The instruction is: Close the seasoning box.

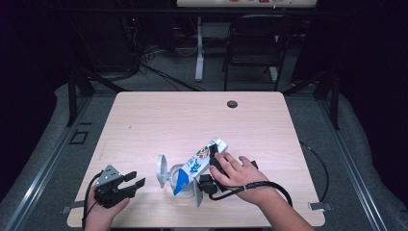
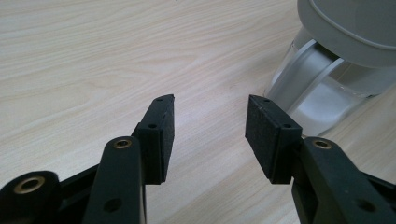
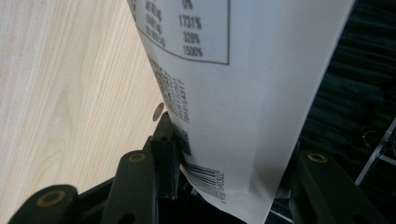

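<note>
While the carton is hiding the jug's mouth, we are clamping it with the right tool, tilted over the jug; left tool, jaws apart and empty, is resting beside the jug.

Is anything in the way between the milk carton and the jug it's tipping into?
Nothing visible blocks it. The right gripper holds the carton tilted, its lower end right at the open top of the clear jug. The jug's grey lid is flipped up to the side, and the open left gripper waits apart on the table.
</note>
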The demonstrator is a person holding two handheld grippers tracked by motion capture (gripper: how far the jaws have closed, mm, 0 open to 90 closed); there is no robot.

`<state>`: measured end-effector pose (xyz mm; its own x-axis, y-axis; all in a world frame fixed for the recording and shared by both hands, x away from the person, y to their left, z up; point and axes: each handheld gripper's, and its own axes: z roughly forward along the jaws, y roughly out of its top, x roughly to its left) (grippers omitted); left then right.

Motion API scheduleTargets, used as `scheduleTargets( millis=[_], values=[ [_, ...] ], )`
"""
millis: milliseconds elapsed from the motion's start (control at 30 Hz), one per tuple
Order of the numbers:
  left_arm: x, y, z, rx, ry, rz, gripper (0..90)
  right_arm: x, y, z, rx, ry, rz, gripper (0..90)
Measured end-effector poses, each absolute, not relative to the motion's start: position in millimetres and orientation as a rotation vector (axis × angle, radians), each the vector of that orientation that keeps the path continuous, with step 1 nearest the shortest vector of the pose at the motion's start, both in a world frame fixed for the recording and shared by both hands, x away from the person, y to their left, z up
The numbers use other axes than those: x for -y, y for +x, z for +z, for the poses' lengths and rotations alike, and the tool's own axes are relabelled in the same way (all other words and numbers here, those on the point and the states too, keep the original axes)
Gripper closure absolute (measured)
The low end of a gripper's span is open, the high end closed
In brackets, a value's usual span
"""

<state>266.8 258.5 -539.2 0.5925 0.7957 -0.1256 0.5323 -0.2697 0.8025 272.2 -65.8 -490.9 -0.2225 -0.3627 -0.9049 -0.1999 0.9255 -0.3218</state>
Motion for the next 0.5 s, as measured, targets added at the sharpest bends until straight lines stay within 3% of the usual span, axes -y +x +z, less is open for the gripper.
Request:
scheduleTargets(
  millis=[500],
  values=[
    [-258.6, 266.9, -539.3, -1.061, 1.949, 0.381, 52.8, 65.8, 271.9, -489.9, -1.798, -0.433, -0.157, 57.4]
  ],
)
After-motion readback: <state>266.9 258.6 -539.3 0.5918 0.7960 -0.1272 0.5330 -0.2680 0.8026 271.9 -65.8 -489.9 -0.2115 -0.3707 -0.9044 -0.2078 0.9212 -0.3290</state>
